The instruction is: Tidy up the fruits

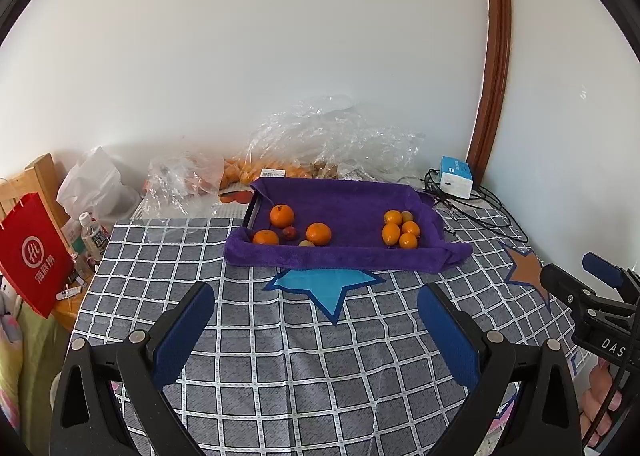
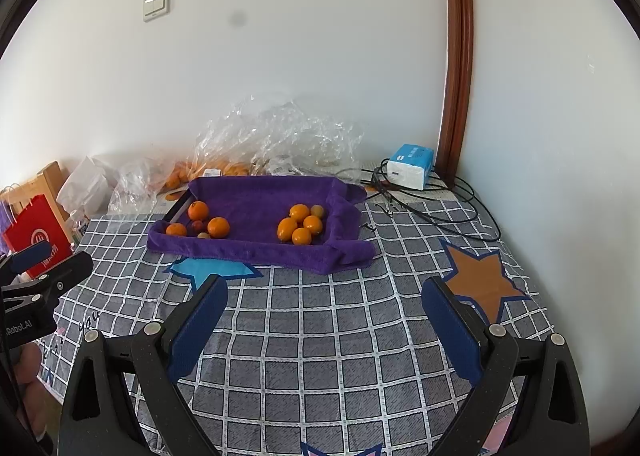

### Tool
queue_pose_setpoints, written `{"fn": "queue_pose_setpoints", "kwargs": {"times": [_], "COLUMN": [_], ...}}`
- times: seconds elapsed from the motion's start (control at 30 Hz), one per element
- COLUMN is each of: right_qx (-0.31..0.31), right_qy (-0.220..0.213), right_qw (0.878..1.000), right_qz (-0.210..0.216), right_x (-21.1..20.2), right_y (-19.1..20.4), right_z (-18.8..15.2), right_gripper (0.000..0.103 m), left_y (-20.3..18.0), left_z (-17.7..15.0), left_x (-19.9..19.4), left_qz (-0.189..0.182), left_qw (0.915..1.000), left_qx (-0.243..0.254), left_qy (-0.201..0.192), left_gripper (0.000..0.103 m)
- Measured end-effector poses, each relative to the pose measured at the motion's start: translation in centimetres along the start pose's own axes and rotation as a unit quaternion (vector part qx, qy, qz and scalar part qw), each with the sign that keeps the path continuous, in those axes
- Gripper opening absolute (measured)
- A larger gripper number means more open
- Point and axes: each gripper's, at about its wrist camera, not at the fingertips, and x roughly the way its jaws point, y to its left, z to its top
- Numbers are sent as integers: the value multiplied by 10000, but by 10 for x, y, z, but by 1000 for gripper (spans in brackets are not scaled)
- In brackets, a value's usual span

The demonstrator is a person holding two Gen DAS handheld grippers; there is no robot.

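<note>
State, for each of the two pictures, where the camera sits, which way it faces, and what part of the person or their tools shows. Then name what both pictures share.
Left wrist: sits on the open left gripper, facing the purple towel of fruit; right gripper at right edge.
Right wrist: sits on the open right gripper, facing the same towel; left gripper at left edge.
Shared: towel, oranges, checked cloth, white box.

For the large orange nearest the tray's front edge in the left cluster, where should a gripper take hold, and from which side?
Grip the large round orange across its widest middle, coming down from above. A small pale fruit and a small red fruit crowd its left, and the purple towel-lined tray wall blocks a low frontal approach.
</note>
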Motion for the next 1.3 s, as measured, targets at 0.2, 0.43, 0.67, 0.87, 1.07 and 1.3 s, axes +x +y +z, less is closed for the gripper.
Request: {"fn": "queue_pose_setpoints", "kwargs": {"times": [0.2,0.43,0.67,0.87,1.07,1.3], "right_qx": [-10,-15,-19,-26,-32,-34], "right_qy": [-20,-30,-33,-18,-29,-20], "right_qw": [10000,10000,10000,10000,10000,10000], "right_qz": [6,8,11,9,-3,-6], "right_x": [-2,-2,-2,-3,-4,-4], "right_y": [1,1,1,2,3,3], "right_z": [1,2,2,4,4,3], "right_gripper": [97,97,97,97,97,97], "left_y": [0,0,0,0,0,-1], "left_z": [1,1,1,2,2,3], "left_x": [0,-1,-1,-2,-2,-4], "left_qz": [5,6,9,24,29,48], "left_qw": [10000,10000,10000,10000,10000,10000], "left_qx": [-9,-12,-10,-30,-33,-51], "left_qy": [-3,-10,-8,-11,-14,-33], "left_gripper": [102,102,102,102,102,102]}}
